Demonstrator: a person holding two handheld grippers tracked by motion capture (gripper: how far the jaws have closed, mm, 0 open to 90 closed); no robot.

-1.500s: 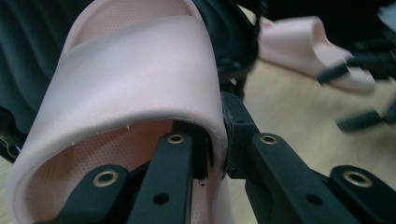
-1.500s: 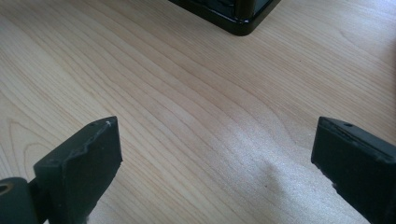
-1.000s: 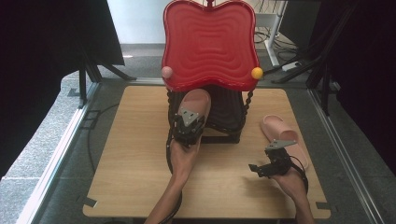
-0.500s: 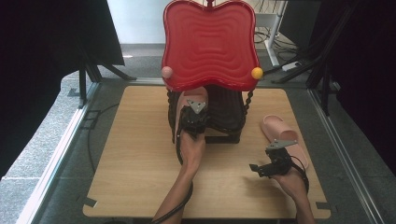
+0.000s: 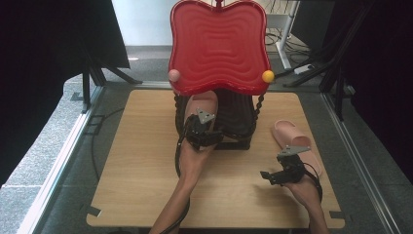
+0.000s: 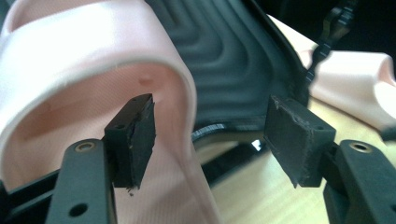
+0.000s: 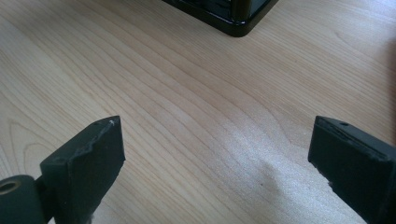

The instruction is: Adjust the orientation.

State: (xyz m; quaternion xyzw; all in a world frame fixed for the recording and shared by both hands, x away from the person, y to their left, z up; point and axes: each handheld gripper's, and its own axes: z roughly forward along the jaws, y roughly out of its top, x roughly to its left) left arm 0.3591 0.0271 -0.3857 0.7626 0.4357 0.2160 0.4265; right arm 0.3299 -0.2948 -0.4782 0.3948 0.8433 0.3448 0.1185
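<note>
A pink slipper (image 5: pixel 203 99) lies on the black ribbed lower shelf (image 5: pixel 237 114) of a rack, under its red wavy top (image 5: pixel 219 46). My left gripper (image 5: pixel 199 122) is at the slipper's heel end. In the left gripper view its jaws have just been opening: the slipper (image 6: pixel 93 60) wall stands between them with one pad (image 6: pixel 135 133) inside, and neither pad presses on it, so the left gripper (image 6: pixel 215 126) is open. A second pink slipper (image 5: pixel 293 140) lies on the table to the right. My right gripper (image 5: pixel 267 175) hangs open over bare wood (image 7: pixel 196 107).
The rack stands at the far middle of the wooden table (image 5: pixel 141 161), with a pink ball (image 5: pixel 174 75) and a yellow ball (image 5: pixel 268 76) at the red top's corners. Twisted black posts (image 5: pixel 256 109) carry the top. Metal rails (image 5: pixel 63 156) edge the table.
The left hand pushed slightly toward the rack and then eased back a touch, with the slipper resting on the black shelf. The right gripper and second slipper have not moved.
</note>
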